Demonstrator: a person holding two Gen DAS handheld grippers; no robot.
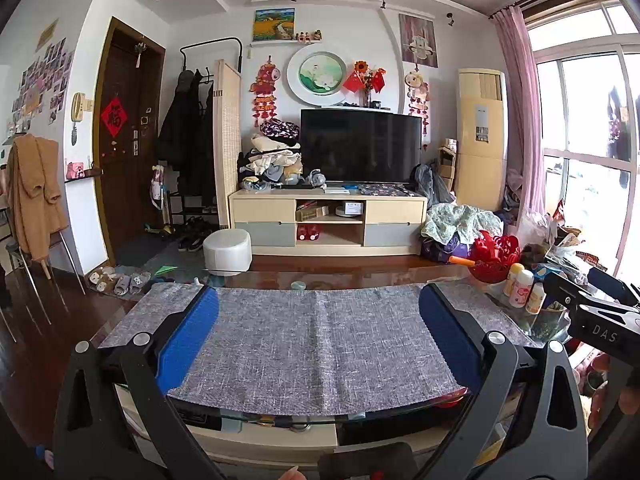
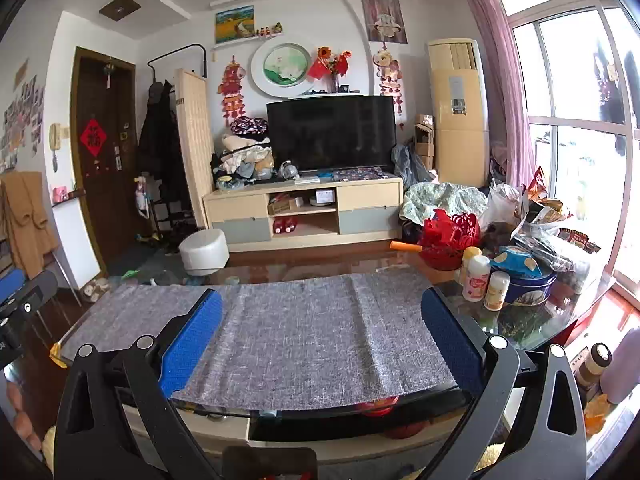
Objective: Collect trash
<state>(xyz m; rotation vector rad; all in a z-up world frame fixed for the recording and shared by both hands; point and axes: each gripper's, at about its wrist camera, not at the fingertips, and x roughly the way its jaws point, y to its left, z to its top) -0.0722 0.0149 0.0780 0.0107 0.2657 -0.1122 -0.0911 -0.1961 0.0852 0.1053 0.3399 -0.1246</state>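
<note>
With no trash picked yet, left gripper (image 1: pixel 318 336) and right gripper (image 2: pixel 320 338) hover over the table (image 2: pixel 520 320), jaws wide, empty, ready.

Coarse matt grey woven cloth (image 1: pixel 316 336) over a glossy glass worktop (image 2: pixel 532 320), ribbed blue rubbery pads (image 1: pixel 188 340) on matt black plastic jaws, shiny blue tin (image 2: pixel 528 286), glossy red plastic basket (image 2: pixel 450 240), smooth white plastic bottles (image 2: pixel 476 280).

3 bottles (image 2: pixel 476 278), 1 tin (image 2: pixel 528 288), 1 mat (image 2: pixel 304 332).
</note>
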